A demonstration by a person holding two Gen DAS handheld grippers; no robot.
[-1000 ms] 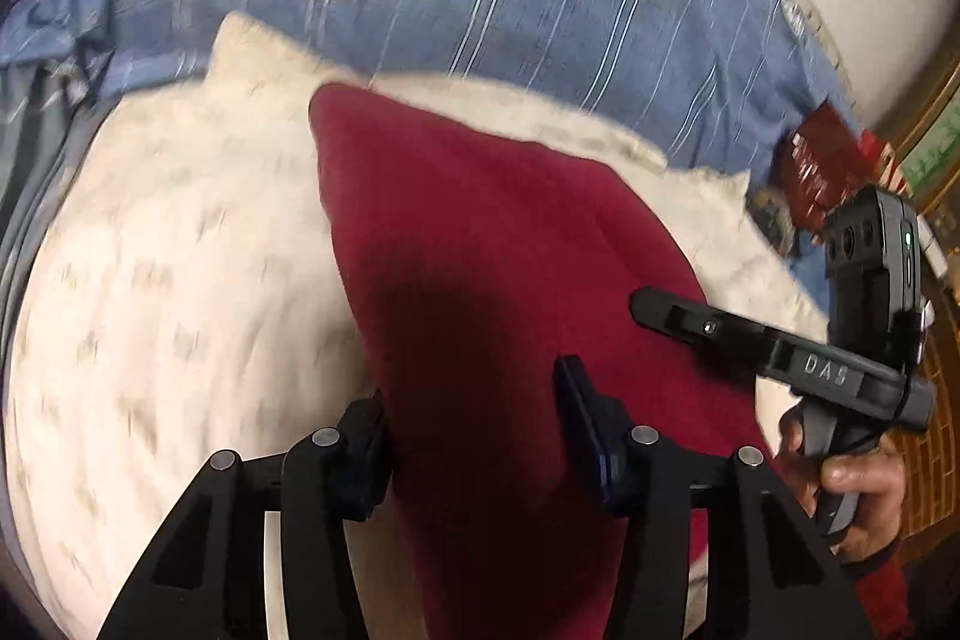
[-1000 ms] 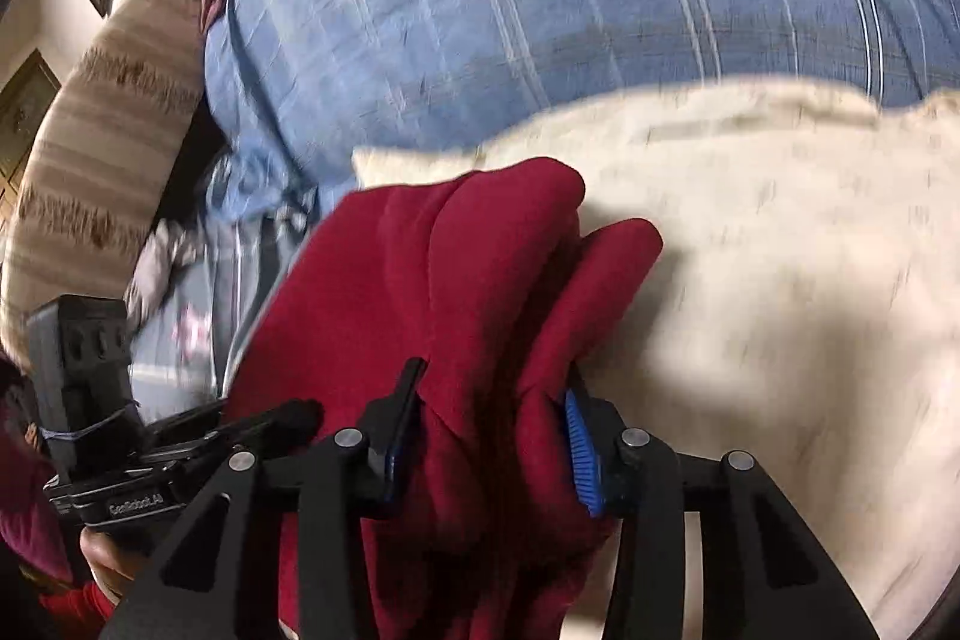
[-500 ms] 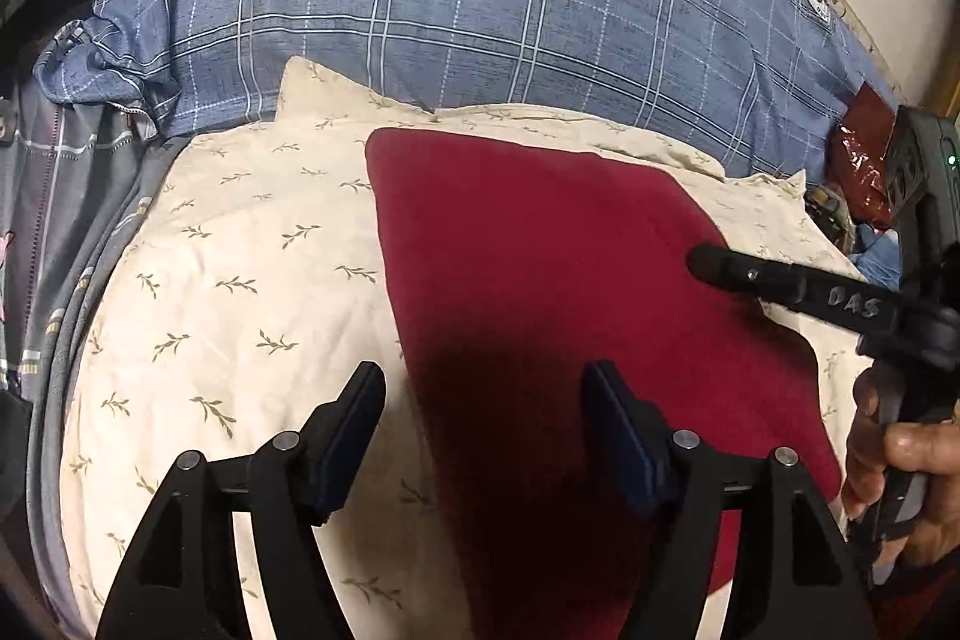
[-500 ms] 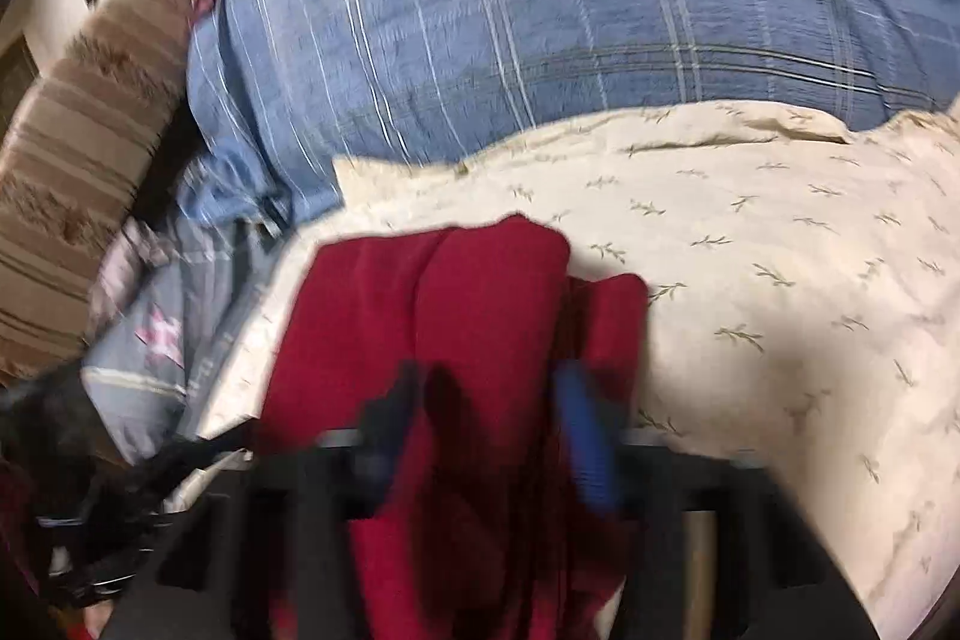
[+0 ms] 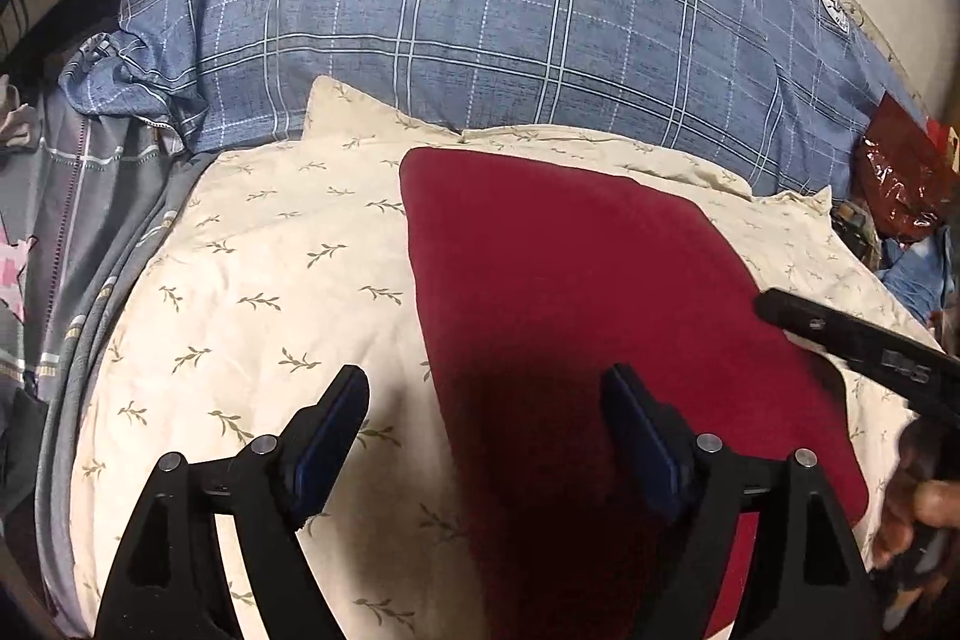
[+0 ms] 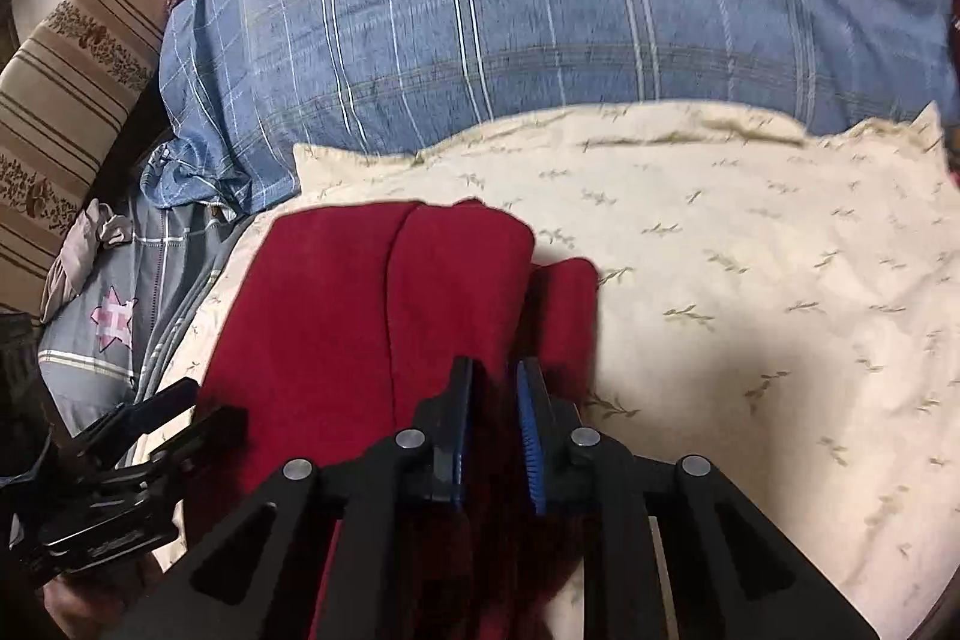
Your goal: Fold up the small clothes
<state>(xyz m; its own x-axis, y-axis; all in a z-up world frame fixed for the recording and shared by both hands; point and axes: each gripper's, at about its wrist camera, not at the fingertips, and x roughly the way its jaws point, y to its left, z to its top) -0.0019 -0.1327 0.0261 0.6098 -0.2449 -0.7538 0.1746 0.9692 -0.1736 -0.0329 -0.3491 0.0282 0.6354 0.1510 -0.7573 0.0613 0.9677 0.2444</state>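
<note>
One dark red garment [image 5: 570, 292] is lying on the cream leaf-print pillow [image 5: 258, 292], its soft fabric smooth and flat on my left side, with rounded corners, and bunching into folds on my right. My right gripper [image 6: 495, 412] is pinching a fold of that fabric, jaws nearly together. My left gripper [image 5: 483, 412] is hovering over the garment's near edge, jaws wide apart and gripping nothing. One blue plaid pillow [image 5: 480, 16] with a round crest is sitting behind.
</note>
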